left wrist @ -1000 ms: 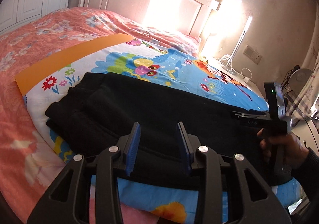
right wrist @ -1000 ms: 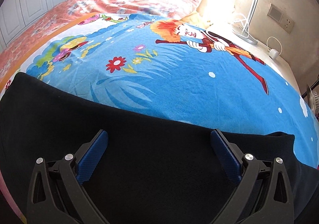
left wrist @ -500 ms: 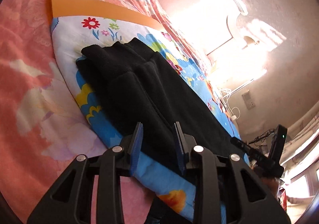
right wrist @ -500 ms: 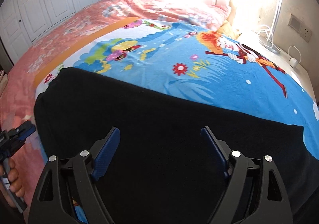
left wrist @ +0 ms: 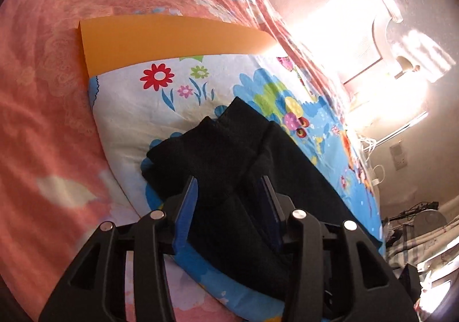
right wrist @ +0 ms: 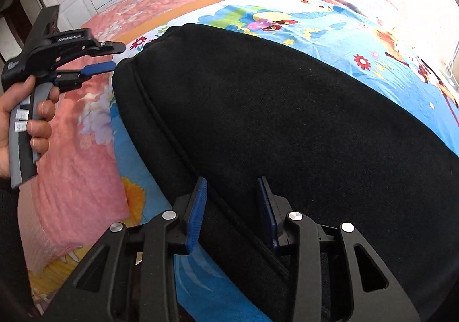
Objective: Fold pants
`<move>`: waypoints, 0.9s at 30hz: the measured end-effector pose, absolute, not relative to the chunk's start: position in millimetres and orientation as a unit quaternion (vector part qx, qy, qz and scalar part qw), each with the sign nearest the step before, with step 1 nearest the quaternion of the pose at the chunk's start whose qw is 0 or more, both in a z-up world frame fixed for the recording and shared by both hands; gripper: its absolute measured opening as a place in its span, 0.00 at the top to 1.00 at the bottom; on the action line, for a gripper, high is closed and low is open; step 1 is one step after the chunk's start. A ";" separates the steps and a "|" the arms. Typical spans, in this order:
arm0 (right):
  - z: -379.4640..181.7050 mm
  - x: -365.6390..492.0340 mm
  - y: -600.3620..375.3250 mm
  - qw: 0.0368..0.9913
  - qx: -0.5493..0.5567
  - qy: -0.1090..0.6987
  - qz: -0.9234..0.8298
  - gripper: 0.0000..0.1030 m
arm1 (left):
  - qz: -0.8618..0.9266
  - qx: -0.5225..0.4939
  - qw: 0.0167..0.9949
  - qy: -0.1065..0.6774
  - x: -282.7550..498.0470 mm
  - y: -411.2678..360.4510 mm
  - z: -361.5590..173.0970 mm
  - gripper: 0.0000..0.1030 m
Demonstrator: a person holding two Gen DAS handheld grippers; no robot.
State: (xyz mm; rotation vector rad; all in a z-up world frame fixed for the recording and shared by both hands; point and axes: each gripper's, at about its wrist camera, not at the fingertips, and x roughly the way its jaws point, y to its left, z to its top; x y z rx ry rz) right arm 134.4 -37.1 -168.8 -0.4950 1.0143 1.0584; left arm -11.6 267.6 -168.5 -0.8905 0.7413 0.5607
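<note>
One pair of black pants (right wrist: 287, 127) lies on one cartoon-print sheet (right wrist: 373, 35), with one orange board (left wrist: 172, 38) at the sheet's far edge. Two grippers: the left gripper (left wrist: 229, 193) and the right gripper (right wrist: 231, 195). One hand (right wrist: 20, 127) shows, left of the pants. One wall socket (left wrist: 398, 155) beyond the sheet

Black pants (right wrist: 287, 121) on a blue cartoon-flower sheet (left wrist: 178, 92) (orange-edged); the bedspread (left wrist: 43, 92) seems pink floral.
</note>
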 end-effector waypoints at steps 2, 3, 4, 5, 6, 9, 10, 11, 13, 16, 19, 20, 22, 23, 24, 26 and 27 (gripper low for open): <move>-168.7 125.7 -37.4 0.721 -0.244 0.440 0.477 0.67 | 0.254 -0.387 0.789 0.404 7.3 273.5 -178.9 0.56; -168.8 122.2 -37.6 0.723 -0.253 0.432 0.477 0.68 | 0.243 -0.371 0.786 0.431 15.2 272.3 -185.9 0.58; -169.0 119.4 -37.4 0.724 -0.260 0.425 0.477 0.69 | 0.234 -0.349 0.788 0.451 23.8 271.4 -189.7 0.70; -169.3 120.6 -36.9 0.725 -0.260 0.424 0.477 0.72 | 0.223 -0.336 0.789 0.464 31.8 272.3 -189.7 0.77; -168.7 123.8 -37.8 0.727 -0.250 0.427 0.475 0.78 | 0.223 -0.330 0.788 0.469 35.7 275.0 -183.0 0.84; -161.1 131.5 -44.0 0.736 -0.224 0.432 0.471 0.94 | 0.204 -0.303 0.838 0.405 23.3 261.5 -125.3 0.84; -160.1 131.2 -45.4 0.735 -0.222 0.430 0.475 0.94 | 0.200 -0.313 0.846 0.382 10.6 259.0 -115.4 0.84; -161.1 130.4 -45.4 0.732 -0.224 0.431 0.478 0.94 | 0.198 -0.327 0.846 0.370 0.0 260.8 -118.2 0.83; -168.2 127.4 -42.7 0.728 -0.233 0.437 0.475 0.94 | 0.241 -0.336 0.826 0.384 -18.0 273.8 -152.5 0.84; -167.1 122.2 -42.3 0.730 -0.244 0.427 0.475 0.94 | 0.249 -0.438 0.784 0.363 -56.6 297.9 -195.5 0.73; -167.4 125.9 -41.9 0.724 -0.241 0.438 0.475 0.94 | 0.239 -0.454 0.802 0.306 -80.4 295.8 -189.9 0.62; -168.6 124.0 -40.6 0.725 -0.247 0.435 0.472 0.93 | 0.226 -0.474 0.800 0.290 -83.2 297.7 -190.4 0.62; -169.2 118.1 -39.9 0.729 -0.261 0.426 0.468 0.93 | 0.204 -0.500 0.794 0.279 -78.9 300.6 -192.3 0.62; -169.6 114.7 -39.7 0.731 -0.269 0.420 0.466 0.93 | 0.198 -0.505 0.793 0.279 -74.1 301.2 -192.3 0.62; -170.1 111.2 -39.6 0.733 -0.277 0.413 0.464 0.92 | 0.191 -0.510 0.791 0.278 -66.5 300.8 -192.5 0.61; -171.3 107.4 -40.1 0.735 -0.288 0.405 0.462 0.90 | 0.189 -0.527 0.772 0.302 -48.0 300.1 -200.4 0.59; -172.1 106.4 -40.0 0.735 -0.292 0.402 0.461 0.89 | 0.187 -0.540 0.756 0.319 -39.6 299.3 -208.9 0.61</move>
